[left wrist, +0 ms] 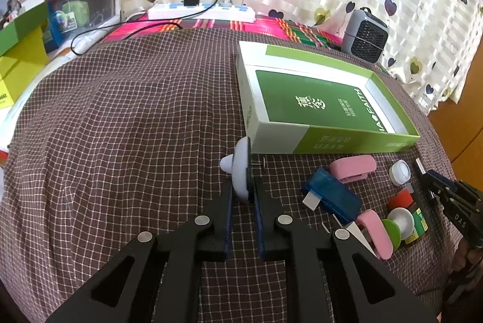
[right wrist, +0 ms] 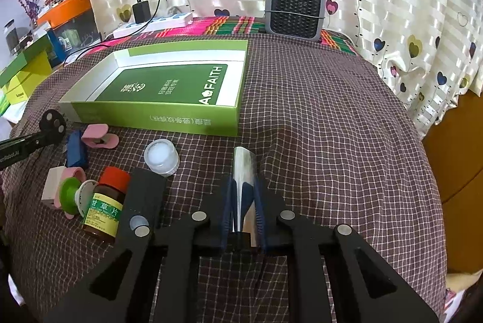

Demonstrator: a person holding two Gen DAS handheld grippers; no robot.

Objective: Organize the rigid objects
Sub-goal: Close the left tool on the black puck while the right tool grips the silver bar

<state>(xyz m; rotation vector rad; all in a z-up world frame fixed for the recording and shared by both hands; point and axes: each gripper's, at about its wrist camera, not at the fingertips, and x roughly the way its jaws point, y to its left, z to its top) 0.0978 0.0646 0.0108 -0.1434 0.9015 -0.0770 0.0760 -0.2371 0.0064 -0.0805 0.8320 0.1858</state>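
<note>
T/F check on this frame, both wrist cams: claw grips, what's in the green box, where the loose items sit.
1. The left claw is shut on the white night light. True.
2. The right claw is open and empty. False: it is shut on a shiny metal piece.
3. The green box already holds the pill bottle. False: the red-capped pill bottle lies on the checked cloth outside it.
4. The blue USB adapter lies outside the box. True.
</note>
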